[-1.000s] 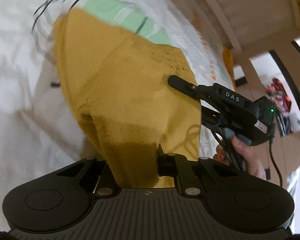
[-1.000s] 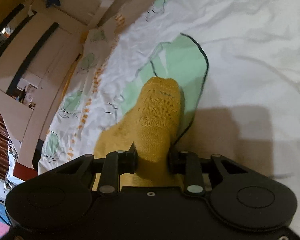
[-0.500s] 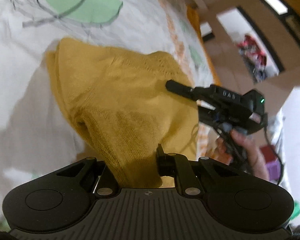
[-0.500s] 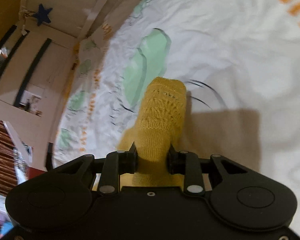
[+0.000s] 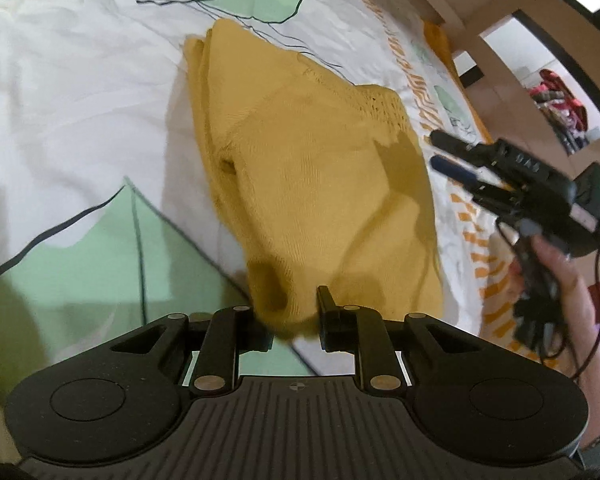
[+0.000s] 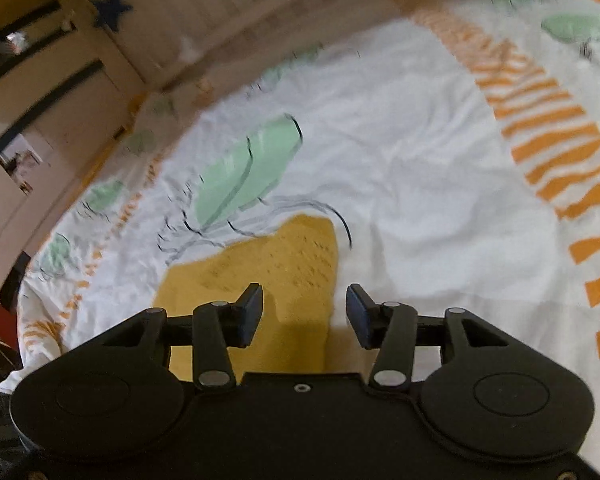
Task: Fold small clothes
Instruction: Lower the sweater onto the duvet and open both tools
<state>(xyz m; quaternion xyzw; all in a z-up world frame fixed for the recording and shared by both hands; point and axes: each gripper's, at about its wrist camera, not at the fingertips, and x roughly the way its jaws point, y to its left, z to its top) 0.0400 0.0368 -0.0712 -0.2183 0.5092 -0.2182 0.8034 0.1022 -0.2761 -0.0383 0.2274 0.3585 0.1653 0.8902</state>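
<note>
Two grippers: both over one yellow knit garment on a printed bedsheet.
Garment: lying folded in layers, long axis running away from the left gripper toward the far left.
Left gripper: jaws just been opening, near corner of the knit between them; pads no longer seen pressing, so judged released.
Right gripper: jaws just been opening, standing wide; lace-patterned end of the garment below and ahead, not pinched.
Right gripper, from left view: just off the garment's right edge, held by a hand.
Key relation: garment straight ahead of the left claw, nearer to it.
Judged next: regrip for another fold, or smooth flat.
</note>
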